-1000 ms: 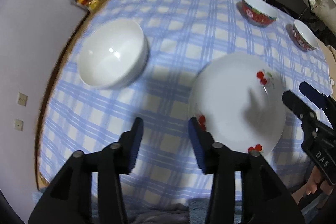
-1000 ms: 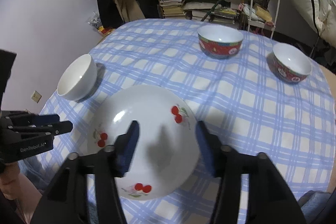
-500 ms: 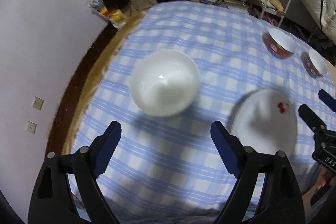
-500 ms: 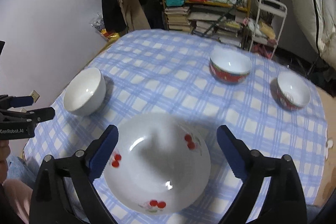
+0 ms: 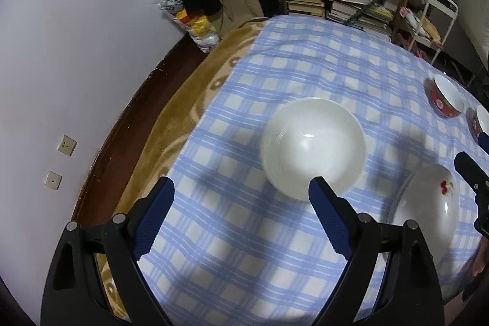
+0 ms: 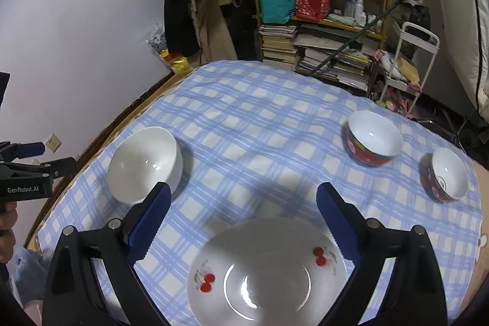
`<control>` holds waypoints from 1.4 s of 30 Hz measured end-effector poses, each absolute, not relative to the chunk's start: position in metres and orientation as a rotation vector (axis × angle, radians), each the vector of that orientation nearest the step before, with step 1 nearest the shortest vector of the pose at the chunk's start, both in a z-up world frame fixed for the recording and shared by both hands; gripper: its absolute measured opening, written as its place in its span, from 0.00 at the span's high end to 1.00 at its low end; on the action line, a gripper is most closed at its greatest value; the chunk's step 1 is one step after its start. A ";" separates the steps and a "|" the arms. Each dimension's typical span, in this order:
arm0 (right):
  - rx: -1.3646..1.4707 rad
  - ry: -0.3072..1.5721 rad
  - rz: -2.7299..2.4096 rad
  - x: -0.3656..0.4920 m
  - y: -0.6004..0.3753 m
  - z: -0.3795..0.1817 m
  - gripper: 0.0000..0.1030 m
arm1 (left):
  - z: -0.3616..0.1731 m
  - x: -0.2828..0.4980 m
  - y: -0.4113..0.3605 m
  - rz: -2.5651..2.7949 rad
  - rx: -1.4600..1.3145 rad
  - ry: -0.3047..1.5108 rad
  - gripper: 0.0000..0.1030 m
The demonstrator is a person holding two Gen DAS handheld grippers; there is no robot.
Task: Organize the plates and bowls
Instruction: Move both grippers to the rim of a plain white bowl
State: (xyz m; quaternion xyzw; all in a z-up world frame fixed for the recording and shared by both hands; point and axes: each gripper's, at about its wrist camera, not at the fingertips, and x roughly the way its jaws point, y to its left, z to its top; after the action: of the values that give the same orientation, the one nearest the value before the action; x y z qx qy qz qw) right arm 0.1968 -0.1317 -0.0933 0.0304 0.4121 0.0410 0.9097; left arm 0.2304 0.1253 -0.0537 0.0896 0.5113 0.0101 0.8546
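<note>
Blue-and-white checked cloth covers the round surface point(image 6: 275, 124) on which all the crockery stands; the plain white ceramic bowl point(image 5: 313, 147) sits upright toward the left side, near the cloth's edge, with the brown patterned blanket point(image 5: 183, 100) showing beyond it. White round plate with red cherry prints point(image 6: 267, 271) lies flat at the near edge, well apart from the white bowl; in the left wrist view it appears at the right point(image 5: 428, 216). Two red-patterned bowls with white insides stand on the far right: the larger red bowl point(image 6: 373, 138) and the smaller red bowl point(image 6: 447, 174), near each other but not touching. Left hand-held gripper point(image 5: 241, 216) hangs above the cloth with its blue-padded fingers spread wide and nothing between them; its right fingertip overlaps the white bowl's near rim in the view, though contact cannot be told. Right hand-held gripper point(image 6: 244, 217) is likewise wide open and empty, hovering over the cherry plate's far rim. Cluttered wooden shelf of books point(image 6: 321, 45) stands behind the surface.
</note>
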 end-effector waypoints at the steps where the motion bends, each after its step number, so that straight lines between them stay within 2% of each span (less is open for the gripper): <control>1: 0.061 0.850 0.086 0.198 -0.129 -0.093 0.03 | -0.054 0.233 0.129 0.022 0.177 1.078 0.14; 23: 0.086 0.900 0.165 0.252 -0.065 -0.110 0.03 | -0.088 0.271 0.190 0.040 0.027 1.142 0.14; 29: 0.102 0.949 0.144 0.264 -0.059 -0.127 0.03 | -0.100 0.285 0.189 -0.023 -0.059 1.171 0.14; 36: 0.157 1.016 0.127 0.277 -0.067 -0.150 0.03 | -0.123 0.299 0.165 -0.051 -0.003 1.205 0.14; 39: 0.173 1.048 0.129 0.280 -0.068 -0.160 0.11 | -0.134 0.301 0.153 -0.087 0.022 1.227 0.15; 41: 0.182 1.080 0.130 0.283 -0.068 -0.168 0.18 | -0.140 0.301 0.144 -0.103 0.051 1.237 0.27; 42: 0.191 1.090 0.135 0.284 -0.068 -0.171 0.21 | -0.144 0.301 0.139 -0.111 0.065 1.245 0.30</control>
State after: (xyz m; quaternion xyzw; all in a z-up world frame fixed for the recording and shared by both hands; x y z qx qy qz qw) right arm 0.2840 -0.0682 -0.1711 0.0906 0.5172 0.0643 0.8486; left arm 0.3010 0.1388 -0.1437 0.0306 0.5827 -0.0521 0.8104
